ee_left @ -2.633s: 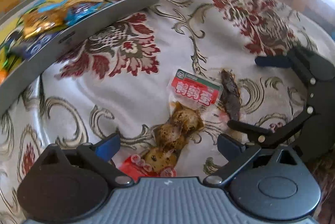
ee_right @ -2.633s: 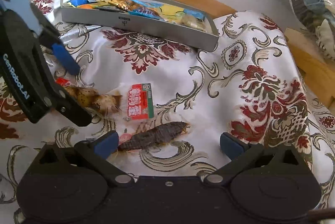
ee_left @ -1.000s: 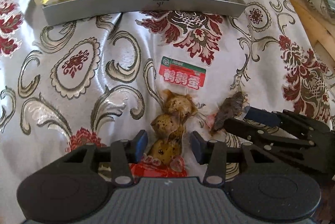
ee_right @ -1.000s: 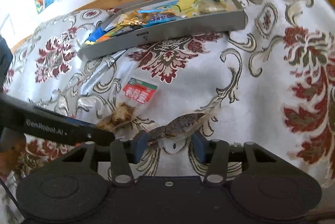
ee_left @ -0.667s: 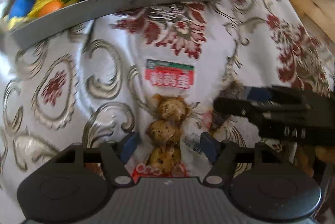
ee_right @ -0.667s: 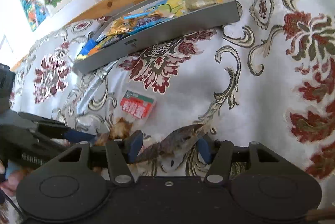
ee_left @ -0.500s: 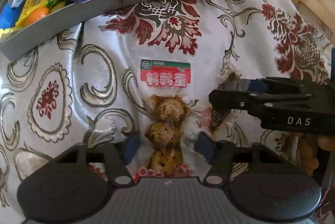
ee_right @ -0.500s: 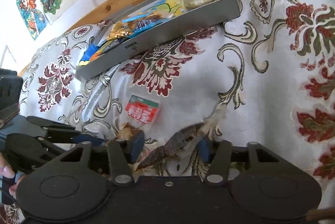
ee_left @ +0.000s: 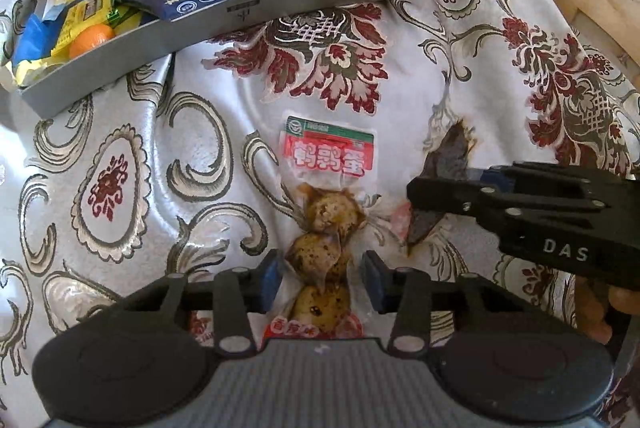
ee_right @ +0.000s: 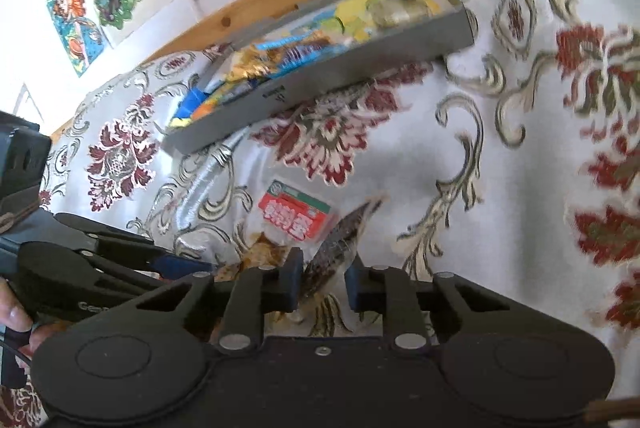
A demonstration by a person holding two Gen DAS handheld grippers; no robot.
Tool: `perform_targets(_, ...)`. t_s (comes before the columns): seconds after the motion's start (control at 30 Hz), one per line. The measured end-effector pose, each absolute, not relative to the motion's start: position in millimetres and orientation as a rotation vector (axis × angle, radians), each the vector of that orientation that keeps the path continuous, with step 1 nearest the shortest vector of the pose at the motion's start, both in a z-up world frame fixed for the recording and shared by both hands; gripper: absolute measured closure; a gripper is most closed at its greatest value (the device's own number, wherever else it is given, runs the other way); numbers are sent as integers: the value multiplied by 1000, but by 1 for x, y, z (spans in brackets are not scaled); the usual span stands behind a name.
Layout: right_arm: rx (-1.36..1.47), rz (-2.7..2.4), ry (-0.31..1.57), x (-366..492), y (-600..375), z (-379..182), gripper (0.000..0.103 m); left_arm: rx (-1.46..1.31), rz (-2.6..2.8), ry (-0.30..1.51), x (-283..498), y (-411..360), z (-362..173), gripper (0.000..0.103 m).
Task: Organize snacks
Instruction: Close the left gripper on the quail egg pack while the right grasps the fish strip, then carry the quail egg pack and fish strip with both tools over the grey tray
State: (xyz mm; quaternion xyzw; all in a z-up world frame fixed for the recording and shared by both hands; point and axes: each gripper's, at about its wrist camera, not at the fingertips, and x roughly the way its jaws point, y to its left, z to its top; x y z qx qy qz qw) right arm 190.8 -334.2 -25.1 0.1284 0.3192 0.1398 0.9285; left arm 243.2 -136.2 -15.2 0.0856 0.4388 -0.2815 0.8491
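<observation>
Patterned cloth [ee_left: 168, 131], silver with dark red flowers, covers the table from edge to edge, and everything that matters sits in relation to the grey tray [ee_left: 240, 15] at its far side, already crowded with wrapped snacks. Your two remaining items lie on the near side of that tray: the quail egg packet [ee_left: 324, 224], red label pointing toward the tray, and the dried fish packet [ee_right: 340, 244] just beside it on its right. What has changed over the last couple of seconds is your grip on both. Your left hand-held gripper [ee_left: 322, 280], which stood wide over the eggs, has narrowed until its blue pads flank the packet's near end, touching or almost touching the wrapper; whether it is truly pinched cannot be told from here. Your right hand-held gripper [ee_right: 320, 284] has likewise drawn in from wide open and now clamps the near end of the fish, whose far tip looks raised off the cloth. That suggests both pickups are about done, so the carry to the tray is likely next. Watch the slack egg wrapper; a grip on film alone may slip.
</observation>
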Motion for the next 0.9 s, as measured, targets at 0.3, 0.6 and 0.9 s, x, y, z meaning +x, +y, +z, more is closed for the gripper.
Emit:
perform_targets(0.3, 220, 250, 566, 182, -339, -5, 89, 173, -607, 905, 238, -137, -4, 58)
perform_targets(0.6, 206, 220, 544, 175, -345, -3, 89, 163, -640, 835, 223, -134, 13, 58)
perform_targets(0.9, 171, 221, 489, 173, -347, 9, 90, 147, -612, 724, 215, -126, 33, 58)
